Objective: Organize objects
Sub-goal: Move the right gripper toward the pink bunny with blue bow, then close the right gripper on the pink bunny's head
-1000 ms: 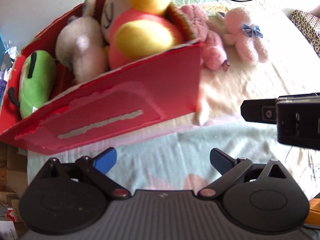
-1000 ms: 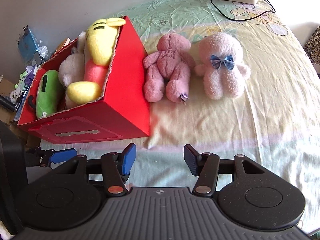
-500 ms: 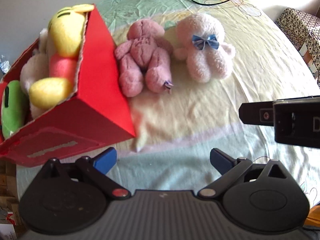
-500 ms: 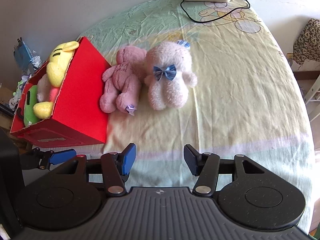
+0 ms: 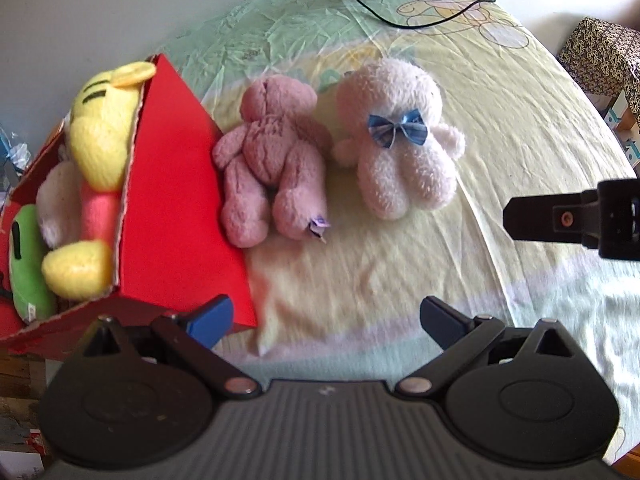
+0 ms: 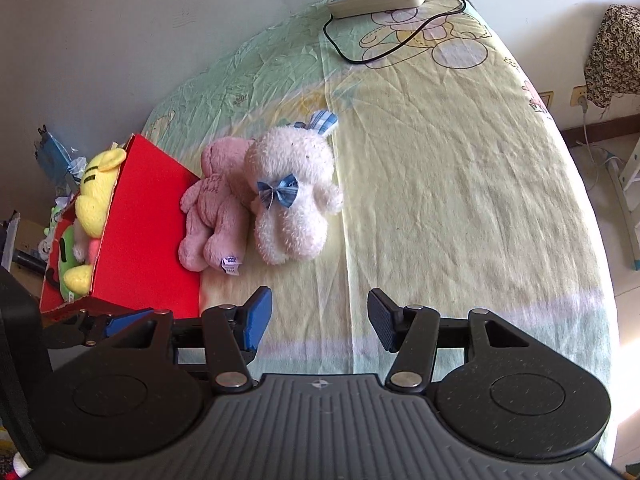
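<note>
Left gripper [image 5: 326,316] jaws wide, nothing between them; right gripper [image 6: 320,320] parted too, empty. Dusty-pink plush bear [image 5: 272,164] lies against the red cardboard box [image 5: 176,208], pale pink plush rabbit with blue bow [image 5: 400,148] touching it. Yellow plush toy [image 5: 100,148] half-hidden inside, box's left end cut off.

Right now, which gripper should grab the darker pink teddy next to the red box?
Probably the left gripper. It is open and empty, and the darker pink teddy lies nearly straight ahead of it beside the red box. From the right gripper, the teddy sits off to the left.
</note>
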### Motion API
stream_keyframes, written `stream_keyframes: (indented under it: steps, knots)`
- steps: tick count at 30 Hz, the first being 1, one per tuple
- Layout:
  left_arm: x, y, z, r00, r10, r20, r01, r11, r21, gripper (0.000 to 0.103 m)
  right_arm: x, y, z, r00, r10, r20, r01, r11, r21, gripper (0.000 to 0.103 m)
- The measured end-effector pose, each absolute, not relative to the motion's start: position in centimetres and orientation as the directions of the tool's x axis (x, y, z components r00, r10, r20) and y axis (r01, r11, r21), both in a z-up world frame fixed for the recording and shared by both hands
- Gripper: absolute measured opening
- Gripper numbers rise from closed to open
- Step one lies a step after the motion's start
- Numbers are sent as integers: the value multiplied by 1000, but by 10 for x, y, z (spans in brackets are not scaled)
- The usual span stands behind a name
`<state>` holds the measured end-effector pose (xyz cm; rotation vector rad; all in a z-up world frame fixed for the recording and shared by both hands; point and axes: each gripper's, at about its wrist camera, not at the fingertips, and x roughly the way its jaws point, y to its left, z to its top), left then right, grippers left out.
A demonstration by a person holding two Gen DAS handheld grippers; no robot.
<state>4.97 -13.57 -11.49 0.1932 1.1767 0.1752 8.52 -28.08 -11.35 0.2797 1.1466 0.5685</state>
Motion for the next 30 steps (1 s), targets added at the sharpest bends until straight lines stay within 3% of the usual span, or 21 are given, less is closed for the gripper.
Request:
stream_keyframes:
  steps: [21, 30]
  knots:
    - [85, -148, -115, 453, 124, -883, 18, 989, 148, 102, 142, -290, -131, 269, 666, -696, -217, 746, 630, 57]
    - [123, -140, -120, 522, 18, -852, 73, 995, 66, 95, 170, -278, -148, 246, 714, -655, -215, 699, 682, 58]
